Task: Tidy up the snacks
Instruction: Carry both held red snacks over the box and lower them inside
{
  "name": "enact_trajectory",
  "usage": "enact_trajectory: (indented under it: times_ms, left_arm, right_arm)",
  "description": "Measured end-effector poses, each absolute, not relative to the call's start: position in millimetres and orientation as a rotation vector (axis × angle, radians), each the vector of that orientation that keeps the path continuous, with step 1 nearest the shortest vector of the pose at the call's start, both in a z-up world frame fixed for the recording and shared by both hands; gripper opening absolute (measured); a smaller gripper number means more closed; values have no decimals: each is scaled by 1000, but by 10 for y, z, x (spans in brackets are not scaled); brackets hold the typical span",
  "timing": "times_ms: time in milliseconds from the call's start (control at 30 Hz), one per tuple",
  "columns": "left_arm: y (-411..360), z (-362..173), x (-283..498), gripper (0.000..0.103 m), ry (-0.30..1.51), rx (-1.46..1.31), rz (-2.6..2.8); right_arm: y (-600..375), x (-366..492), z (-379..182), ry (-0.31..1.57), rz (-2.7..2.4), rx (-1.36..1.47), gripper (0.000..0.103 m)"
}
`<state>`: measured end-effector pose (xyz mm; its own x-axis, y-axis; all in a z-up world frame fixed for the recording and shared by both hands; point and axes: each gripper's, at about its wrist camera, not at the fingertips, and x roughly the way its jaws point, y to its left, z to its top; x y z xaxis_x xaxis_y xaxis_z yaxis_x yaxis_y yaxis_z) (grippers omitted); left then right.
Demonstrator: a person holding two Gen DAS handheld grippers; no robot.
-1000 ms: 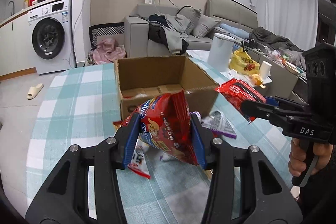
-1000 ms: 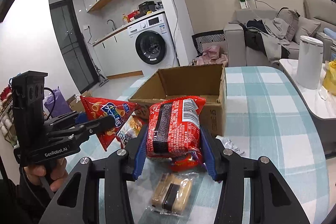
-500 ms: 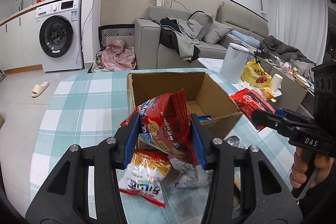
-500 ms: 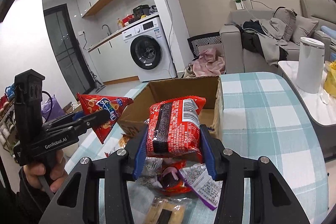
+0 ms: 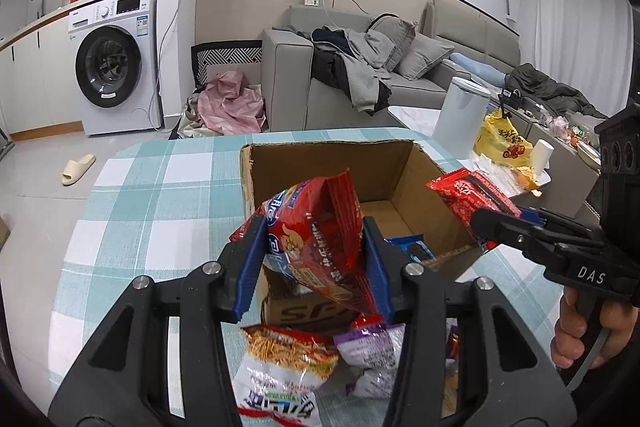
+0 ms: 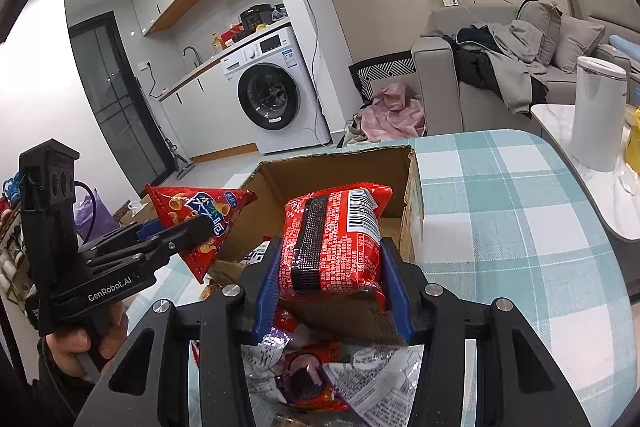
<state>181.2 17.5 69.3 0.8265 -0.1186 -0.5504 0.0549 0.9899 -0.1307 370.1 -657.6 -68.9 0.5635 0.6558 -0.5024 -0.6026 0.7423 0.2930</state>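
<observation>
The left gripper (image 5: 314,251) pinches a puffy red chip bag (image 5: 316,239) and the right gripper (image 6: 330,279) a red noodle packet (image 6: 334,239), both light, crushable and slippery, held mid-body just above the near edge of the cardboard box (image 5: 416,183).

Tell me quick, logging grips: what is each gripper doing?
Left gripper: shut on a red chip bag.
Right gripper: shut on a red noodle pack.

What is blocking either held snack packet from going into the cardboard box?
Nothing visible. The box is open-topped with no flaps over it; only a blue packet lies on its floor. The left gripper and right gripper hold their packets near its front edge.
</observation>
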Motion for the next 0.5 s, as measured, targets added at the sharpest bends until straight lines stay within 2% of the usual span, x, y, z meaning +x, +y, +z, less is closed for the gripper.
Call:
enact_trajectory:
  times_ms: [500]
  left_arm:
    - [108, 669, 2039, 44, 586, -82, -85]
  right_arm:
    - [-6468, 3937, -808, 644, 743, 105, 47]
